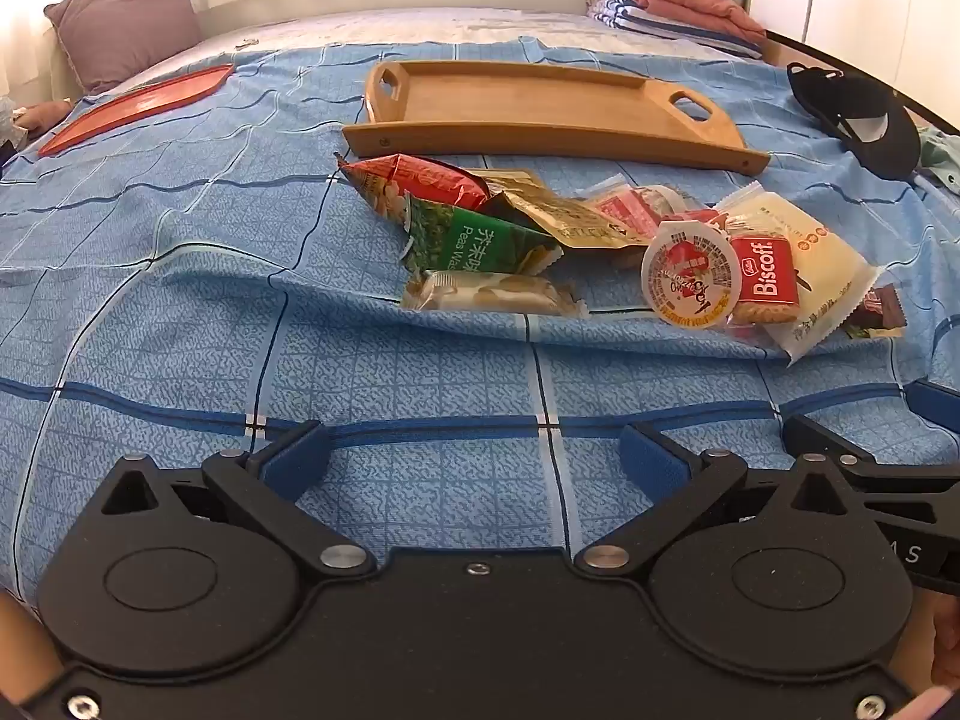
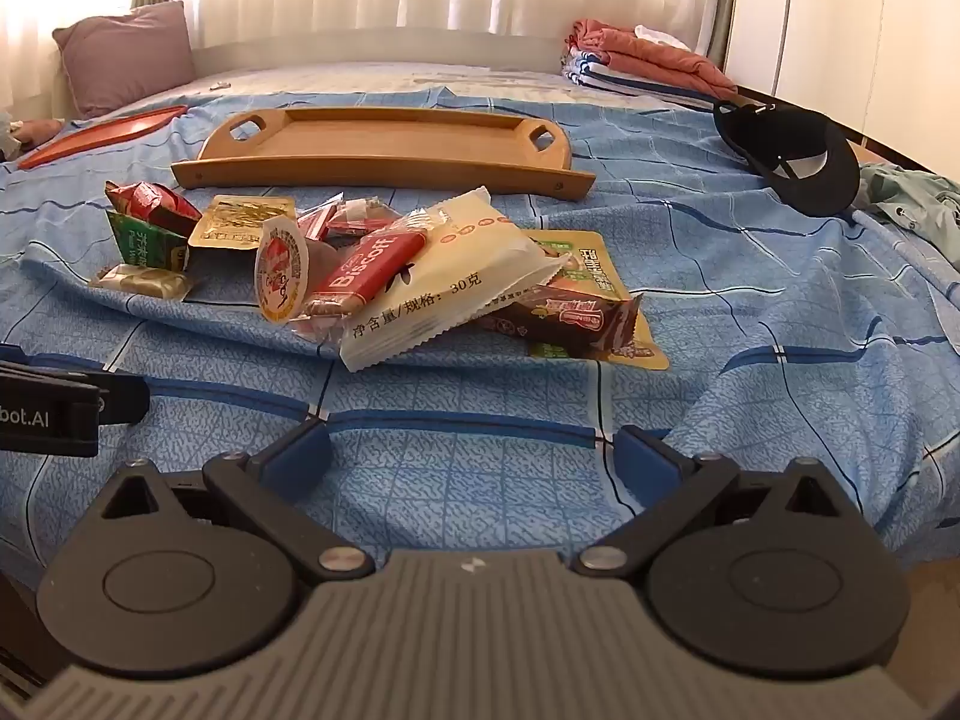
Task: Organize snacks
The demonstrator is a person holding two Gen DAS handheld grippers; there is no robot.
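Observation:
A heap of snack packets lies on the blue checked bedsheet: a green peas pack (image 1: 474, 240), a red bag (image 1: 420, 180), a round jelly cup (image 1: 690, 282), a red Biscoff biscuit (image 1: 768, 276) and a pale yellow packet (image 2: 456, 282), with a brown chocolate bar (image 2: 570, 315) beside it. Behind the heap rests an empty wooden tray (image 1: 540, 102), also in the right wrist view as the wooden tray (image 2: 384, 144). My left gripper (image 1: 474, 456) is open above bare sheet, short of the heap. My right gripper (image 2: 474, 456) is open too, nothing between its fingers.
A flat red tray (image 1: 138, 105) lies at the far left. A black cap (image 2: 792, 156) sits at the right, folded clothes (image 2: 648, 60) and a mauve pillow (image 1: 120, 24) at the back. The left gripper's body (image 2: 54, 414) shows at the right wrist view's left edge.

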